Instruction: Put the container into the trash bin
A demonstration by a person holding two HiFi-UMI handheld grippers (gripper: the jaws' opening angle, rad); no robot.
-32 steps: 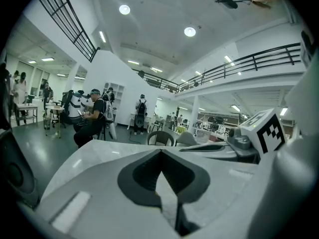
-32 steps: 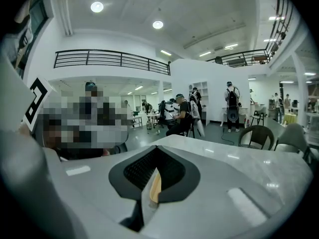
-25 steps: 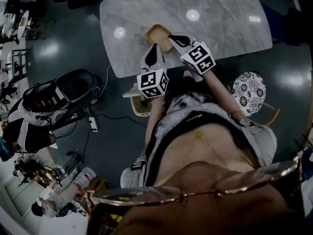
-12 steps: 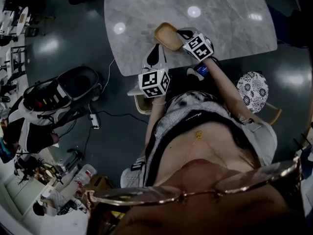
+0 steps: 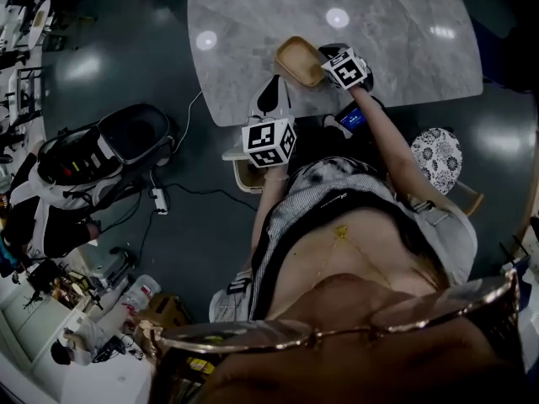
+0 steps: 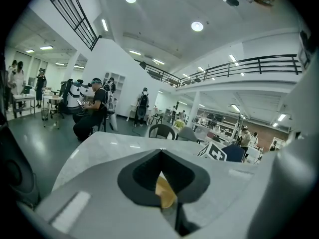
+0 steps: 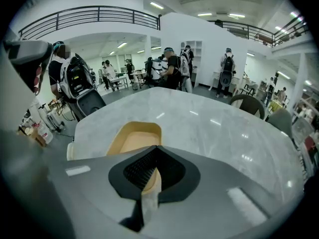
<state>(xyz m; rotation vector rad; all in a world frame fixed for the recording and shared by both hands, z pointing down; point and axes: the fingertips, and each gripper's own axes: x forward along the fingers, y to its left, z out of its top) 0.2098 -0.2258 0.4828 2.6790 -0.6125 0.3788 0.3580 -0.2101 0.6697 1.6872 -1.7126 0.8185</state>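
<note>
Your right tool [image 5: 327, 57] is clamped on the near rim of the tan container [image 5: 299, 60], upper centre of the head view, on the marble bench [image 5: 253, 23]. Your left tool [image 5: 274, 87], just below-left, has its jaws together and apparently holds nothing.

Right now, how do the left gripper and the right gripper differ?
The right gripper reaches over the marble table to the container's right side; the left gripper sits at the table's near edge, by the container's near corner. The right gripper view shows the container's hollow beyond its jaws; the left gripper view shows only a tan sliver between its jaws. Both appear shut on the container.
</note>
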